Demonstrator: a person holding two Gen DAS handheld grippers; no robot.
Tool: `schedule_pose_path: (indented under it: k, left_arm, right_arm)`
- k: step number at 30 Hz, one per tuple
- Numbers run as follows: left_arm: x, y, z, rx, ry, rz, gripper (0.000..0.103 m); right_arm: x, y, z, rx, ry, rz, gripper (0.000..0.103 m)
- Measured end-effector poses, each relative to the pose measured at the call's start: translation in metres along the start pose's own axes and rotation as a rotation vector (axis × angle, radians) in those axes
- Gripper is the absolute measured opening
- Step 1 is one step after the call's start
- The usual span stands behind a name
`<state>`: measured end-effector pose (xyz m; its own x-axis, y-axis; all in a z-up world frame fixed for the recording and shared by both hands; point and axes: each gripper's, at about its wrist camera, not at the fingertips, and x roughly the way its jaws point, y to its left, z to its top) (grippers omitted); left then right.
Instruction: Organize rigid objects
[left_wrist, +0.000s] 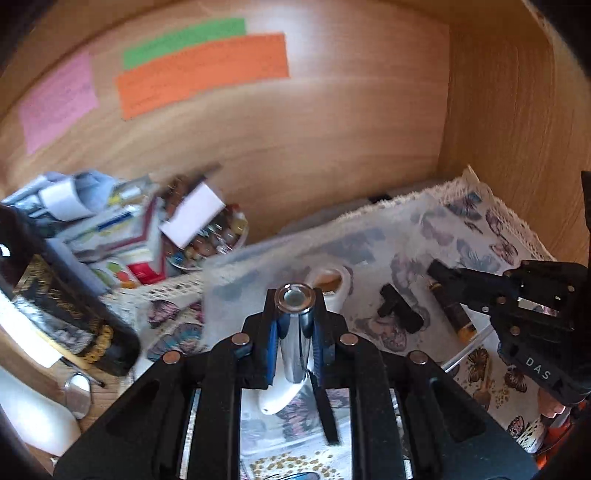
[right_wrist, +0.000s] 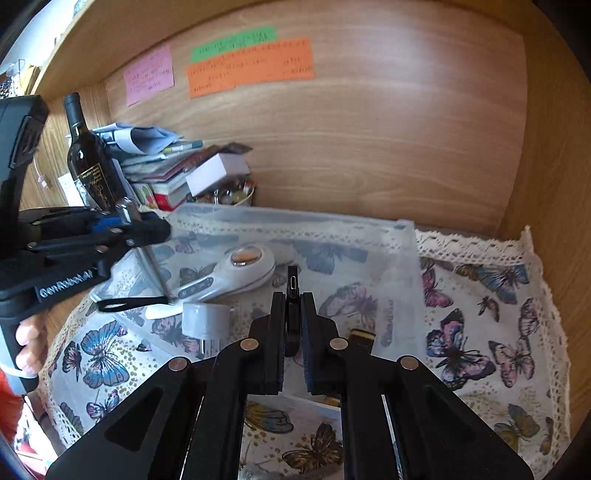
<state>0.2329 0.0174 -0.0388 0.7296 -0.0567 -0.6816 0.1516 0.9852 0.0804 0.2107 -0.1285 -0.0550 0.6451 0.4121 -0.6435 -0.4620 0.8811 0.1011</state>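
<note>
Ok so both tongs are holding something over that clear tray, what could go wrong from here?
1. The left tongs grip a smooth chrome cylinder; it looks slippery and might slide out onto the white handheld device below.
2. The right tongs pinch a thin black connector piece by its edges, so it could twist loose.
3. The two tongs work close together over the clear tray and might bump.

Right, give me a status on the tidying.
Done: white handheld device and tape roll lie in the clear tray. In hand: left gripper clamps a chrome cylinder; right gripper clamps a black USB part. Left: placing both.
</note>
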Motion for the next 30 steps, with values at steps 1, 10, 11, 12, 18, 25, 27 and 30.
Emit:
schedule_pose_path:
  k: [1,10,11,12,18,25,27,30]
  left_arm:
    - [0.003,-0.002,-0.001,0.006,0.011,-0.004,0.015]
    - [-0.008,-0.009,0.008,-0.015,-0.033,-0.026,0.041]
    - [-0.013,-0.009,0.008,-0.016,-0.049,-0.022,0.042]
    - [-0.018,-0.009,0.010,-0.014,-0.061,-0.020,0.044]
    - [-0.048,-0.002,0.003,-0.051,-0.112,-0.035,0.069]
    - [-0.068,-0.002,-0.024,-0.063,-0.100,-0.026,0.089]
    - [-0.070,-0.004,-0.033,-0.062,-0.091,-0.033,0.090]
    - [-0.071,-0.011,-0.048,-0.054,-0.064,-0.056,0.090]
  right_arm:
    - [0.001,-0.002,-0.001,0.003,0.007,0.005,0.007]
    - [-0.003,-0.009,0.001,0.043,0.004,-0.010,0.009]
    - [-0.006,-0.009,0.001,0.043,-0.005,-0.010,0.010]
    - [-0.010,-0.009,0.002,0.041,-0.014,-0.013,0.011]
    - [-0.035,-0.003,0.002,0.023,-0.071,-0.026,0.033]
    - [-0.058,0.000,-0.014,0.007,-0.087,-0.063,0.056]
    - [-0.063,0.000,-0.021,0.012,-0.078,-0.072,0.060]
    - [-0.067,-0.004,-0.031,0.034,-0.061,-0.080,0.068]
